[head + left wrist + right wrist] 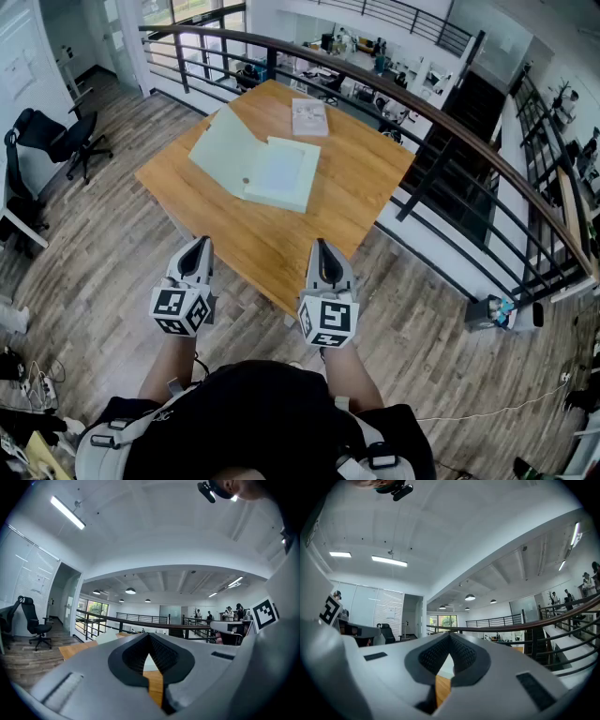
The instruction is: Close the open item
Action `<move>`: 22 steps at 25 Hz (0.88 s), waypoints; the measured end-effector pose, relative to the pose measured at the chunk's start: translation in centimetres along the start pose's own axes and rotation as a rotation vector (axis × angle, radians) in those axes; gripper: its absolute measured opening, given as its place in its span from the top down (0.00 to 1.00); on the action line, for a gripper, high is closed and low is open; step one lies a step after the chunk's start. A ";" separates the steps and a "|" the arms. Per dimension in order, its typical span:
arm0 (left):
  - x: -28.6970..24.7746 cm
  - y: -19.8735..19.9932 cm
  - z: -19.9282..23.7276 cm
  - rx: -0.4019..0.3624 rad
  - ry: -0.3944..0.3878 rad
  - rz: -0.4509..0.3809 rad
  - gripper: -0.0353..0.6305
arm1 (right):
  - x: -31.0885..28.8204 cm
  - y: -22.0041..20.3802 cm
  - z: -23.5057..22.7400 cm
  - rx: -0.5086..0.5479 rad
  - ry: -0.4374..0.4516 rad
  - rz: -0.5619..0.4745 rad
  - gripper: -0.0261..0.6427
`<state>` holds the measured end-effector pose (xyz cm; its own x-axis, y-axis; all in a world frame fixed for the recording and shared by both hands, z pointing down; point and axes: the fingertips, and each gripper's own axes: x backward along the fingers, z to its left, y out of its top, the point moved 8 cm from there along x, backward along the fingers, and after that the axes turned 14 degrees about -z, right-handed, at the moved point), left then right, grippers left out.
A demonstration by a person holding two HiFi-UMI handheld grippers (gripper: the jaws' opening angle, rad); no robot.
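Observation:
A pale green box [281,174] lies open on the wooden table [356,187], its lid [223,150] folded back to the left. Both grippers hover level at the table's near corner, well short of the box. My left gripper [197,246] is shut with nothing between its jaws. My right gripper [323,246] is likewise shut and empty. In the left gripper view the left gripper [150,637] has its jaws closed together, with table wood and a sliver of the pale box showing through the notch. The right gripper [450,637] looks the same in its own view.
A small white booklet [309,117] lies at the table's far side. A dark metal railing [450,122] curves behind and to the right of the table. An office chair [66,136] stands at the left on the wood floor.

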<state>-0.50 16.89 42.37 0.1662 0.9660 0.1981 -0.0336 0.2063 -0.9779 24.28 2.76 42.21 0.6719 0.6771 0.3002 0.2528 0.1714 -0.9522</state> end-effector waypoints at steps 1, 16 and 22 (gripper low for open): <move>0.2 0.1 0.1 0.000 -0.002 0.001 0.94 | 0.1 0.0 0.2 -0.002 -0.001 0.003 0.95; 2.8 0.5 2.7 0.003 -0.005 0.019 0.94 | -0.3 0.0 4.3 0.000 -0.015 0.003 0.95; 4.2 0.6 5.1 0.012 -0.031 0.017 0.94 | -0.5 0.0 7.2 0.019 -0.043 -0.008 0.95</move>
<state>-4.83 21.92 42.91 0.1349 0.9738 0.1831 -0.0481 0.1911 -0.9804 18.93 7.60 41.65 0.6389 0.7058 0.3059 0.2445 0.1908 -0.9507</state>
